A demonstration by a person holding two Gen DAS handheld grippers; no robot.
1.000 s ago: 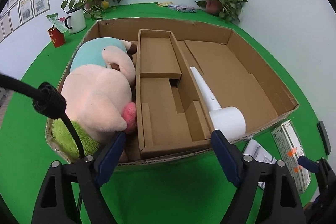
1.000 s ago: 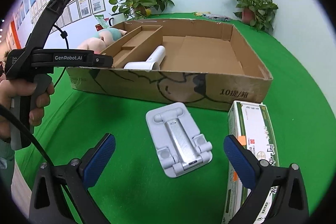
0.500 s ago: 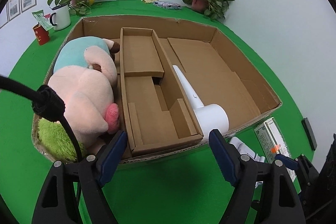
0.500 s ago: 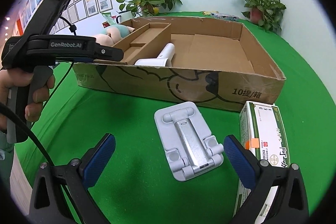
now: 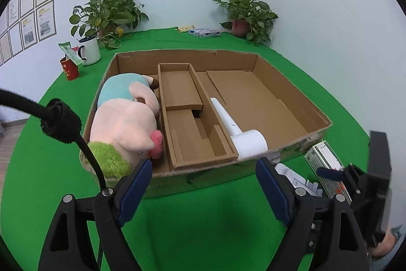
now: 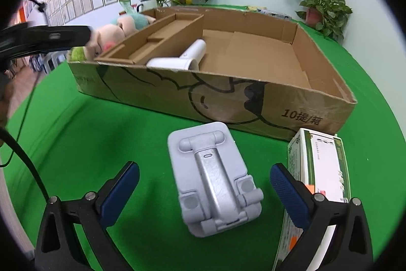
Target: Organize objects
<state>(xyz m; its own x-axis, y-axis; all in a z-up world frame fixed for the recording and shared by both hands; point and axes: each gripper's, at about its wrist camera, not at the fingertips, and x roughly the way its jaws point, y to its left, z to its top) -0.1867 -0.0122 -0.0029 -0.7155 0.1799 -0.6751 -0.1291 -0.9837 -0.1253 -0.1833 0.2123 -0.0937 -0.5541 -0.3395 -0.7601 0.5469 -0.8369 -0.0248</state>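
Observation:
A wide cardboard box [image 5: 291, 83] [image 6: 253, 103] stands on the green table. Inside lie a pink plush pig [image 5: 124, 123] [image 6: 109, 37] at the left and a white hair dryer [image 5: 241, 133] [image 6: 182, 57] beside the cardboard insert [image 5: 187, 118]. A grey folding phone stand [image 6: 215, 179] lies flat on the cloth in front of the box, between the open fingers of my right gripper [image 6: 205, 187]. A green-and-white carton [image 6: 319, 169] [image 5: 324, 161] lies right of it. My left gripper [image 5: 203, 184] is open and empty, hovering before the box's near wall.
Two potted plants [image 5: 111, 14] [image 5: 246, 17], a white mug [image 5: 88, 51] and a red cup [image 5: 69, 67] stand at the back of the table. Small packets [image 5: 203, 31] lie by the far wall. The right gripper's body [image 5: 368, 184] shows at the left view's right edge.
My left gripper has pulled back and risen, so the box looks smaller and farther. My right gripper has moved closer over the phone stand, which now lies between its fingers.

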